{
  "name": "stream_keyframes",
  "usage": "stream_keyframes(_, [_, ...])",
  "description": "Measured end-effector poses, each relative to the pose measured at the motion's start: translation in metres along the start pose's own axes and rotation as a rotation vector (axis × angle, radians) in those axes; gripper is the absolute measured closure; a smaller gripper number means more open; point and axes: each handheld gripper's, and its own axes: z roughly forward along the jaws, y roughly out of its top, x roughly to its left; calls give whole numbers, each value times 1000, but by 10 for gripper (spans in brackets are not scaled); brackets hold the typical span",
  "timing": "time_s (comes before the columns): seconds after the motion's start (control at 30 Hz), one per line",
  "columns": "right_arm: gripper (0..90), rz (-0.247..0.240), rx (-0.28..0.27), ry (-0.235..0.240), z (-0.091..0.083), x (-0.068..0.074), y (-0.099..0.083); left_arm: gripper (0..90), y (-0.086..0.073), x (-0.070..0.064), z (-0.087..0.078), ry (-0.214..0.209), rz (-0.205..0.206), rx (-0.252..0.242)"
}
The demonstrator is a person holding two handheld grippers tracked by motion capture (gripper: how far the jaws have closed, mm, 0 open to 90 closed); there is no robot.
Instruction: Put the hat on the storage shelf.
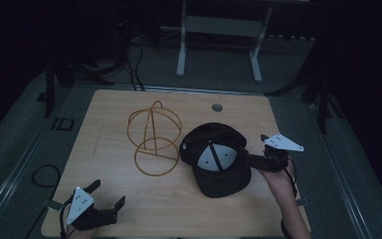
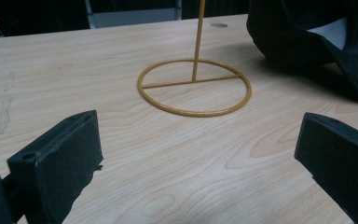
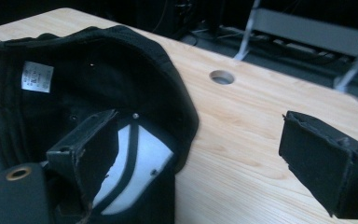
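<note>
Cap (image 1: 219,162) upside down, right claw (image 1: 244,158) inside.

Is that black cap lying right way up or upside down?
Upside down: the cap shows its inside, with a sewn label and pale lining facing up.

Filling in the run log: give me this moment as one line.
left gripper: open, idle near table edge | right gripper: open, one jaw inside black cap | yellow wire stand: upright, left of cap, untouched

Matt black cloth cap (image 1: 218,159), yellow wire stand (image 1: 154,137), smooth wood-grain table (image 1: 179,209)
</note>
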Motion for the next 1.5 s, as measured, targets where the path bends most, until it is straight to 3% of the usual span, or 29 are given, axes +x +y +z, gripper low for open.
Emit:
stream_keyframes(0.07, [119,9,15,-3,9,1,1,10,0,0,0,-4,-3,1])
stream_keyframes(0.17, [111,28,41,32,22,3,3,10,0,1,0,-7,-5,0])
stream_keyframes(0.37, [111,16,81,64,43,11,11,11,0,1,0,-19,-4,5])
stream_keyframes(0.6, [363,-57,97,3,58,15,19,37,0,2,-1,-28,-5,-8])
stream_keyframes(0.63, [441,-69,98,-1,59,15,19,37,0,2,-1,-26,-4,-7])
stream_keyframes(0.77, [539,-110,129,14,66,18,19,38,0,2,-1,-35,-5,-8])
stream_keyframes(0.9, [719,-174,148,-38,68,21,20,39,0,1,-1,-38,-8,-9])
stream_keyframes(0.97, [856,-201,148,-49,68,22,21,40,0,1,-1,-38,-10,-9])
stream_keyframes(1.03, [873,-213,153,-32,67,23,23,42,0,2,-1,-40,-15,-7])
stream_keyframes(1.27, [879,-132,101,12,58,21,28,42,0,2,-1,-46,-27,-10])
stream_keyframes(1.43, [880,-64,32,48,44,20,39,42,0,2,-1,-49,-31,-11])
stream_keyframes(1.5, [880,-60,10,53,38,20,44,43,1,1,-1,-53,-33,-13])
